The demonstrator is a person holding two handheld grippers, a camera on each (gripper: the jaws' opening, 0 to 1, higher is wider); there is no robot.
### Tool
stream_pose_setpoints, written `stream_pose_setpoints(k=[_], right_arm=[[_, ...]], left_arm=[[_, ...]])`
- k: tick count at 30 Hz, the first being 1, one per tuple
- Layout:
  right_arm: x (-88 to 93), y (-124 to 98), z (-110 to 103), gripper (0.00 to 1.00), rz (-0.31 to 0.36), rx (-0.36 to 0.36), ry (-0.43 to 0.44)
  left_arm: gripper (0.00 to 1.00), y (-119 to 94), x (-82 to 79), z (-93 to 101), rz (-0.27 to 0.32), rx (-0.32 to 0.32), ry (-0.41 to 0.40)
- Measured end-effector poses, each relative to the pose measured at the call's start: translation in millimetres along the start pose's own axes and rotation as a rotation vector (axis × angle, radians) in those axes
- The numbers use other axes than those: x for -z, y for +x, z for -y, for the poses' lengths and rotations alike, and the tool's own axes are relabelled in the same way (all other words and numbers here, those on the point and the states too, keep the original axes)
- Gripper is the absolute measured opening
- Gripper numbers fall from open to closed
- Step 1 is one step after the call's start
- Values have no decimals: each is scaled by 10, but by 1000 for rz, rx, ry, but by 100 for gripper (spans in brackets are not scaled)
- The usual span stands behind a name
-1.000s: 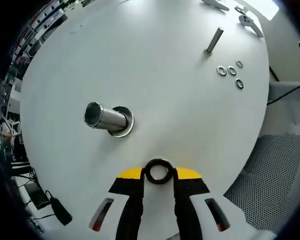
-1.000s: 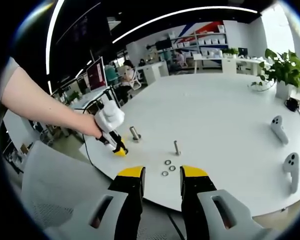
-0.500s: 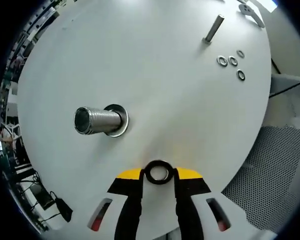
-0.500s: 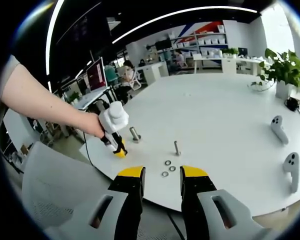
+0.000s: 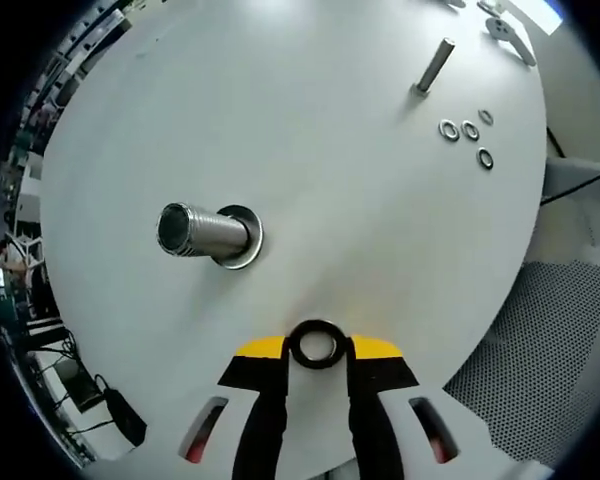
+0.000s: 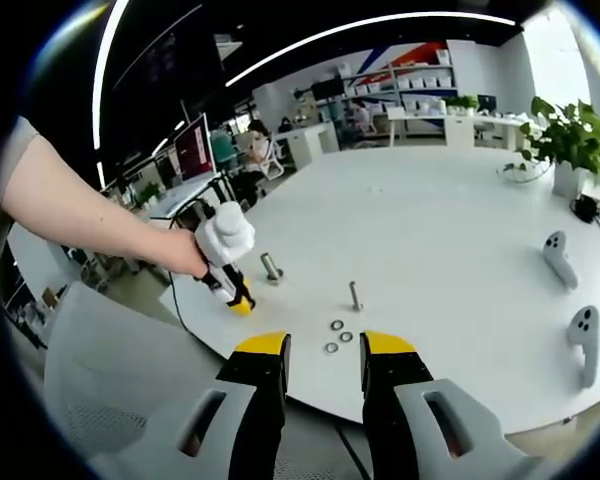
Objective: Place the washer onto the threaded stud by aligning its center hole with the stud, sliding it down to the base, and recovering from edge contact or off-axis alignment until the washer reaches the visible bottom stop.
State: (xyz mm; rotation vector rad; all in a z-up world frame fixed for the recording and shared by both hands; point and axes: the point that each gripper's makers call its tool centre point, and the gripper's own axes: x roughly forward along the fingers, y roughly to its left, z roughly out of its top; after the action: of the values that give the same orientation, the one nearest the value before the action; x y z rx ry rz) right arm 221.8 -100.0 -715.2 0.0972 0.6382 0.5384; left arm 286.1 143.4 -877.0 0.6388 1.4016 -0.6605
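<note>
Holding the washer [image 5: 317, 345] clamped between its fingers, the left gripper [image 5: 317, 352] is hovering near the threaded stud [image 5: 202, 233], not yet aligned; threading and seating are remaining. The right gripper [image 6: 324, 352] is waiting with fingers apart off the worktop [image 5: 330, 160]. Spare washers [image 5: 468, 135] and a thin stud [image 5: 435, 66] are lying well apart, obstructing nothing.

White table [image 6: 450, 215] — open-plan office
</note>
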Motion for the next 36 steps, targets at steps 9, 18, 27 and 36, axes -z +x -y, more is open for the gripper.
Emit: stream_pose_setpoints(k=[9, 18, 27, 36], right_arm=[[-1, -7, 6, 30, 3, 2, 7], [-9, 0, 8, 30, 6, 0, 8], [-6, -6, 10, 30, 6, 1, 13], [-5, -2, 3, 30, 4, -2, 12]], left_arm=[[19, -107, 20, 135, 19, 12, 73], [18, -258, -24, 1, 50, -12, 83], [19, -531, -182, -140, 99, -36, 167], [19, -746, -290, -234, 130, -62, 225]])
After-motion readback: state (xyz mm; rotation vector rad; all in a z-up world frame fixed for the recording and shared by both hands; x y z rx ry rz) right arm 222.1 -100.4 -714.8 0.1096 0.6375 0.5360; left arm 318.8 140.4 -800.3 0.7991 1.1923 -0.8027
